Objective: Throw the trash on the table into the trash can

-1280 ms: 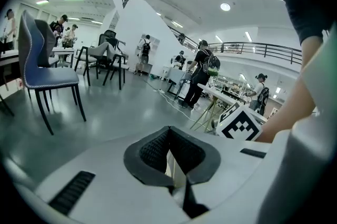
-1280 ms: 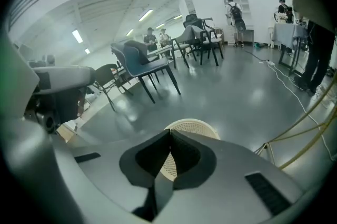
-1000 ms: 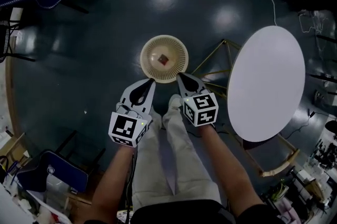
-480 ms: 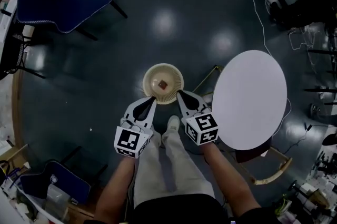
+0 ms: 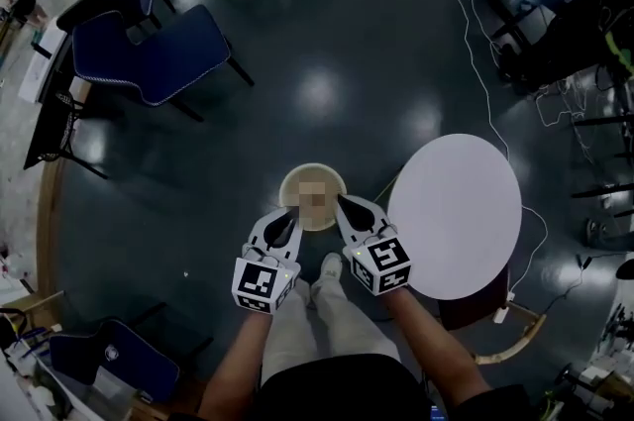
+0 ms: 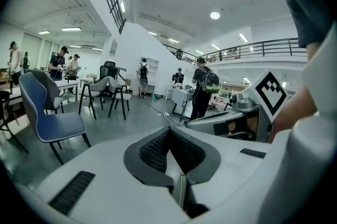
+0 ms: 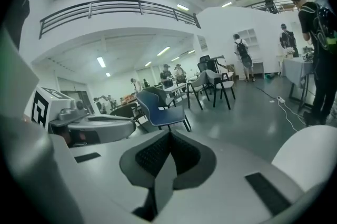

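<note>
**Head view.** Set high above the round white table [image 5: 454, 216] and facing steeply down. The table lies right of centre, far off and small.

**Left gripper view.** Rides on the left gripper [image 5: 285, 221], low and to the left of the table. It faces level outward, and its own jaws fill the lower frame, very near.

**Right gripper view.** Rides on the right gripper [image 5: 345, 204], between the left gripper and the table. It also faces level, and the table's edge shows close at lower right.

**Shared.** The blue chair [image 5: 158, 52], well left of the table, appears in all three views. Each gripper view catches the other gripper at its side edge.
</note>
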Demonstrator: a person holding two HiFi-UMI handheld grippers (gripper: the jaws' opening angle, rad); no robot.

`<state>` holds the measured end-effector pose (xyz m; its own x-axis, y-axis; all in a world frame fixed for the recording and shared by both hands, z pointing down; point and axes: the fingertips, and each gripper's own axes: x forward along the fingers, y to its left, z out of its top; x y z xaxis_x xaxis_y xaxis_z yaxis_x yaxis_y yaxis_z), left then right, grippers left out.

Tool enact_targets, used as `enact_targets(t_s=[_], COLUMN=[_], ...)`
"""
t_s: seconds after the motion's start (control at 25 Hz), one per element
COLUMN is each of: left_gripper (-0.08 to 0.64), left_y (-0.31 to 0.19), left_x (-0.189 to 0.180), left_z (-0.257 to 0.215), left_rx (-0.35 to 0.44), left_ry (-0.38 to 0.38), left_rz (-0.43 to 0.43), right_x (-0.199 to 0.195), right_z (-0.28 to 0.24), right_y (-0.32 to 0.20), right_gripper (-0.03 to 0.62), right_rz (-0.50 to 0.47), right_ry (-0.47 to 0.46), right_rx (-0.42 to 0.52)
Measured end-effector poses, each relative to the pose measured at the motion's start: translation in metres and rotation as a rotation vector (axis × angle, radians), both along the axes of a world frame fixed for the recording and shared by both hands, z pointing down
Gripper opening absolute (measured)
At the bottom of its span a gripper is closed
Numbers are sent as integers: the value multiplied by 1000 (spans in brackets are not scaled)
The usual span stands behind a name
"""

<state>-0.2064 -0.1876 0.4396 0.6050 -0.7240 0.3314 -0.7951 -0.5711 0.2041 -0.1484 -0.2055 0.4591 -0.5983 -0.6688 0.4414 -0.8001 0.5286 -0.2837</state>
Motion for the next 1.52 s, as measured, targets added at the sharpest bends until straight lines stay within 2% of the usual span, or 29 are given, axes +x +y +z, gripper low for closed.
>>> enact_targets(t_s=[0.28, 0.64, 1.08, 1.52], left_gripper=[15, 15, 15, 15], left_y=[3, 10, 8, 47], left_x=[23, 40, 48, 22], left_z=[-74, -134, -162, -183], left_rx=[80, 150, 191, 227], left_ry=[26, 32, 21, 36], left_rz=[-11, -33, -19, -5], right_x=[21, 34, 29, -2], right_z=[-74, -148, -177, -207], right_y=[7, 5, 10, 45], right_gripper=[18, 18, 18, 18], right_rz=[-39, -38, -54, -59], right_ry=[-33, -84, -117, -123], right_rx=[84, 185, 226, 290])
